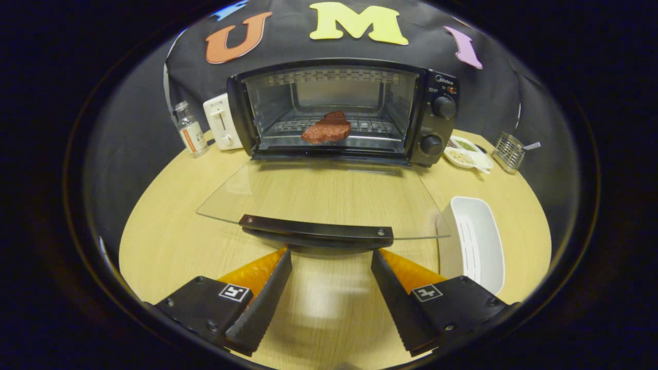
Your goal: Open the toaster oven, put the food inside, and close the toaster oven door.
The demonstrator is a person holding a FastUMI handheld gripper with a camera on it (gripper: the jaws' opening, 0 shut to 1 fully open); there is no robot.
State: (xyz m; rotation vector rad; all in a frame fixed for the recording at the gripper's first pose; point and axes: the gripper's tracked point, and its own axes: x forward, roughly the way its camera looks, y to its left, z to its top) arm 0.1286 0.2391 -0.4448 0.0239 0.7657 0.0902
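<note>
The black toaster oven (pixel 437 118) stands at the back of the round wooden table (pixel 175 216) with its glass door (pixel 318 195) folded down flat toward me. A reddish-brown piece of meat (pixel 327 128) lies on the rack inside. The door's black handle (pixel 314 231) runs just ahead of my fingertips. My gripper (pixel 331 257) is open, its black-and-orange fingers spread wide below the handle with nothing between them.
An empty white tray (pixel 475 241) sits right of the door, beside my right finger. Left of the oven stand a white toaster (pixel 222 122) and a small bottle (pixel 190 129). A white dish of seasonings (pixel 465 152) and a wire holder (pixel 509 150) lie at the back right.
</note>
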